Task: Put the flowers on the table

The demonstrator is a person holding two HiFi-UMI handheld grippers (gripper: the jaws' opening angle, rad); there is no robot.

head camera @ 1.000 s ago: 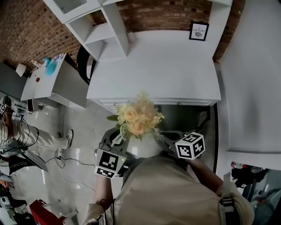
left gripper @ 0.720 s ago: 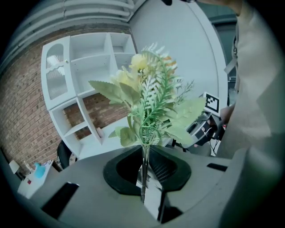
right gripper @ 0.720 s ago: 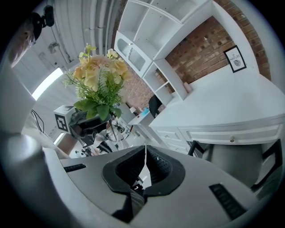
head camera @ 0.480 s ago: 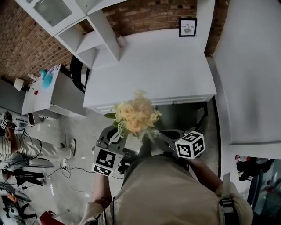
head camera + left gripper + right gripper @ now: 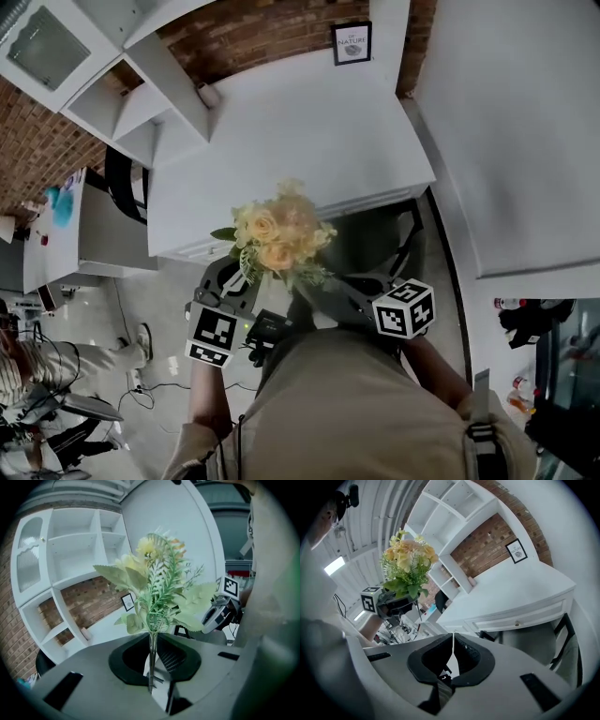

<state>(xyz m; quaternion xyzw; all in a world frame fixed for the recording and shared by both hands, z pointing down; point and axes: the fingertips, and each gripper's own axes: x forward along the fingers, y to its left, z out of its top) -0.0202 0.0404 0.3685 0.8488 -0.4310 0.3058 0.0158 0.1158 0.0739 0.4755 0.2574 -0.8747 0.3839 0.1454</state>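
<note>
**Flowers held clear of the tabletop in the left hand-held gripper**

1. Flowers. The flowers (image 5: 279, 239) are a small bunch of yellow and peach blooms with green fern-like leaves. The bunch stands upright on a single thin stem (image 5: 151, 653). It is off every surface. In the head view it overlaps the near edge of the tabletop (image 5: 291, 141) without resting on it.

2. Left hand-held gripper. The left hand-held gripper (image 5: 242, 281) has its jaws closed on the stem, low down. The blooms rise above the jaws.

3. Right hand-held gripper. The right hand-held gripper (image 5: 317, 291) sits just beside the bunch, on the person's right. Its jaws are pressed together with only a hairline seam between them, and nothing is held. It does not touch the flowers.

4. Surroundings. The tabletop is white and bare except for a framed picture (image 5: 352, 42) standing at its far edge against the brick wall (image 5: 253, 28). A dark chair (image 5: 375, 244) is pushed in under the front edge. A white shelf unit (image 5: 122, 103) adjoins the tabletop on the left.
</note>
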